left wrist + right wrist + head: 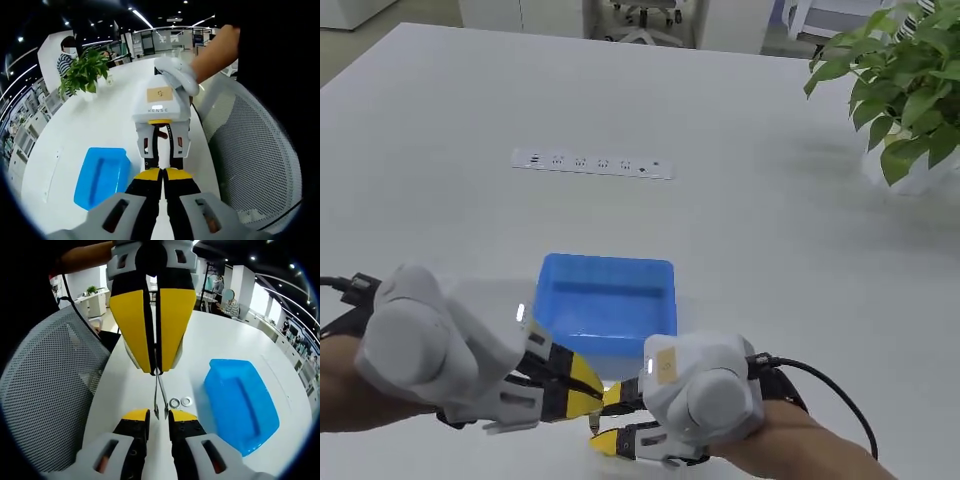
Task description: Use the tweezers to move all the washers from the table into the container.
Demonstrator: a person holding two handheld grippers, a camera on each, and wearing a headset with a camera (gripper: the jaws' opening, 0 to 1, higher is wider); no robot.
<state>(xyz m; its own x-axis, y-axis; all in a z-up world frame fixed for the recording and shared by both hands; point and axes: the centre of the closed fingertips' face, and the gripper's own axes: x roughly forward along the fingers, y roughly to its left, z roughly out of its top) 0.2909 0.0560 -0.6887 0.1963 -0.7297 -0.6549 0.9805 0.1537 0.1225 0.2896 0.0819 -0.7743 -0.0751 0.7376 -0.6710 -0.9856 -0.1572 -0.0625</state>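
the task seemed to be near its start. in the right gripper view two washers lay side by side on the white desk, at about 1 o'clock of the tips of the tweezers. they were near the blue container, which sat at 3 o'clock of them. the container's inside looked bare blue in that view and in the head view, so no washer seemed to have gone in yet. whether more washers lay elsewhere on the desk could not be told. the left tongs were at 12 o'clock in that view, clamped on the upper part of the tweezers, whose points hung down toward the desk. the right tongs stood narrowly apart, one jaw on each side of the tweezer points, apparently not pressing them. what was left, as a judgement, was nearly all of it. each washer had to be pinched with the tweezers, carried toward 3 o'clock and dropped into the container.
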